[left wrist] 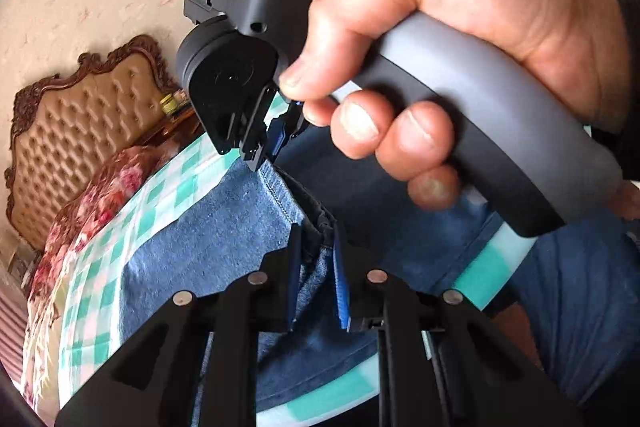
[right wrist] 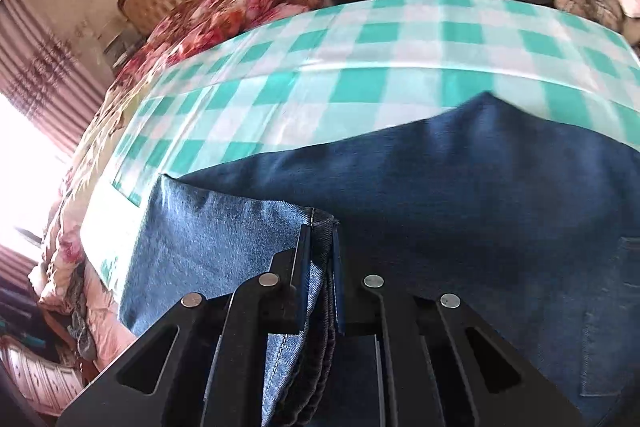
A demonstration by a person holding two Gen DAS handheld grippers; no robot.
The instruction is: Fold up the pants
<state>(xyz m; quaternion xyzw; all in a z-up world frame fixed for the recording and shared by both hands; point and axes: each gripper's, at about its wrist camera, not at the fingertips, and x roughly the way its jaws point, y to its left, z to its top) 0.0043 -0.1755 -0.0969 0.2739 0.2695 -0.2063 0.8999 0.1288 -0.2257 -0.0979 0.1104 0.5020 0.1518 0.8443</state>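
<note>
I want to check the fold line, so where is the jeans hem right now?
The jeans hem is pinched in both tongs, right and left, lifted over the green checked cloth.

Checkered cloth (right wrist: 400, 67) open beyond; right gripper (left wrist: 276, 131) blocks ahead.

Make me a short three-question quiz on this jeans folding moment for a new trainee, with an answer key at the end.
1. True or false: the left tool is open and clear of the jeans.
2. Multiple choice: what pattern covers the cloth under the jeans? A) floral B) teal and white check C) plain grey
3. Short answer: what is the right tool pinching?

Key
1. False; it is shut on a denim edge.
2. B.
3. A folded, stitched edge of the jeans, several layers thick.
</note>
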